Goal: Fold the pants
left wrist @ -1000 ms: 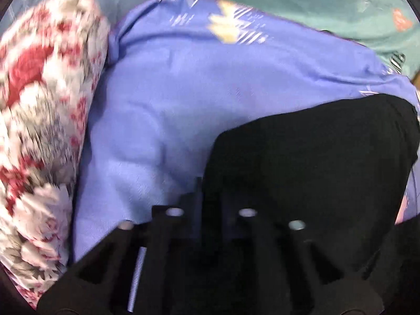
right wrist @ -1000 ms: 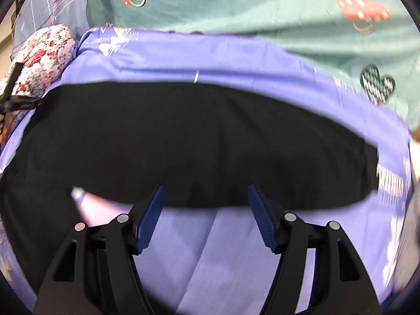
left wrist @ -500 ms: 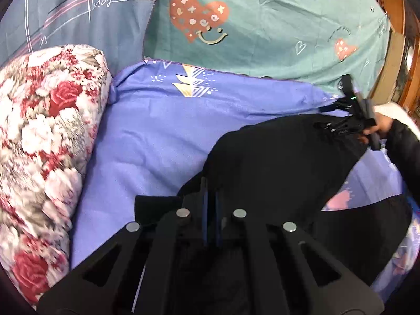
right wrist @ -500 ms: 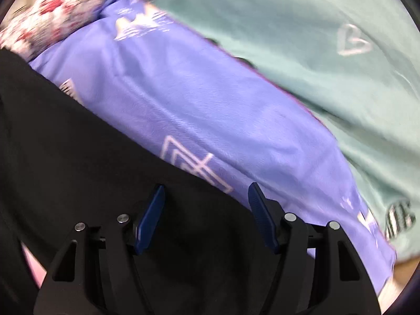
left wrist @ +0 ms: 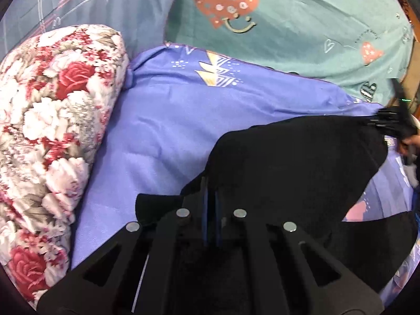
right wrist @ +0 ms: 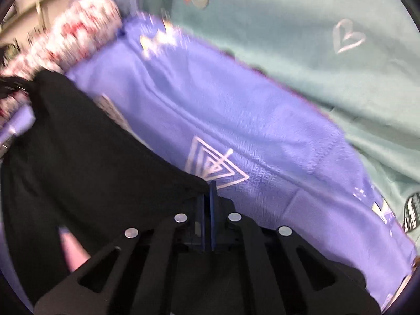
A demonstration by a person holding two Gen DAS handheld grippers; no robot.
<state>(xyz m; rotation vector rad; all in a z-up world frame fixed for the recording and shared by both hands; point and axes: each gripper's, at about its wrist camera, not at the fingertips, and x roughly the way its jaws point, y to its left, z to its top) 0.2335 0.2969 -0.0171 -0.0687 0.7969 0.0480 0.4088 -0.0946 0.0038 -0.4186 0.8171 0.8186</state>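
The black pants [left wrist: 296,168] hang stretched above a purple bedsheet [left wrist: 168,120], lifted between both grippers. My left gripper [left wrist: 210,191] is shut on one end of the pants. My right gripper [right wrist: 207,194] is shut on the other end of the pants [right wrist: 86,157]; it also shows far right in the left wrist view [left wrist: 393,123]. A lower part of the pants [left wrist: 380,239] sags toward the sheet.
A red-and-white floral pillow [left wrist: 50,120] lies left of the purple sheet. A teal heart-print cover [left wrist: 288,26] and a grey-blue cover [left wrist: 78,2] lie behind it. The purple sheet [right wrist: 236,120] shows a white triangle print in the right wrist view.
My right gripper was open over the pants; it has shut on their edge and lifted. My left gripper stays shut on the pants and has raised them off the sheet.
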